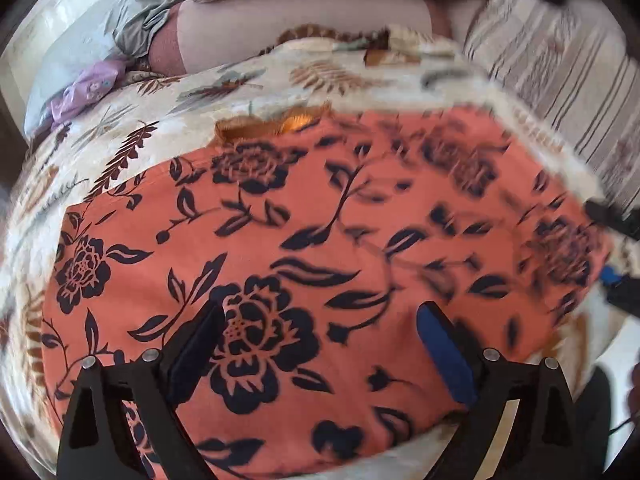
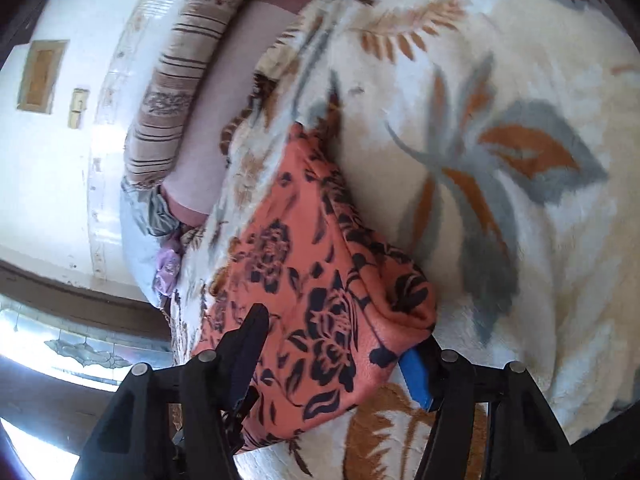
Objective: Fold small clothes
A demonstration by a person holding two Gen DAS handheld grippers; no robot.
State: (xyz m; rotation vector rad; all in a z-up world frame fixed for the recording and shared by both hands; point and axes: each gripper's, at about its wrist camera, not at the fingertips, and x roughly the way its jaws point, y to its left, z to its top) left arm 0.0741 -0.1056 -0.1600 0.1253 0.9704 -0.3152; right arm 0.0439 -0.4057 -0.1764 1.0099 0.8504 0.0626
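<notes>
Left wrist shows the left gripper (image 1: 320, 332) wide open above the cloth (image 1: 320, 248) spread on the bed (image 1: 400, 76). The right gripper (image 2: 336, 344) straddles its edge, jaws apart, nothing pinched: next, close and fold.

Bed (image 1: 132, 128) under a cream leaf-print blanket (image 2: 500, 92). Orange floral cloth (image 1: 320, 240) flat on it, directly ahead of left hand-held gripper (image 1: 320, 320); striped pillows (image 1: 560, 72) beyond.

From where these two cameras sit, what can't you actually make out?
- Orange floral garment: its right side is motion-blurred in the left wrist view; its near hem is hidden behind the left gripper.
- Right gripper: cloth covers the finger gap in the right wrist view, so grip is unclear.
</notes>
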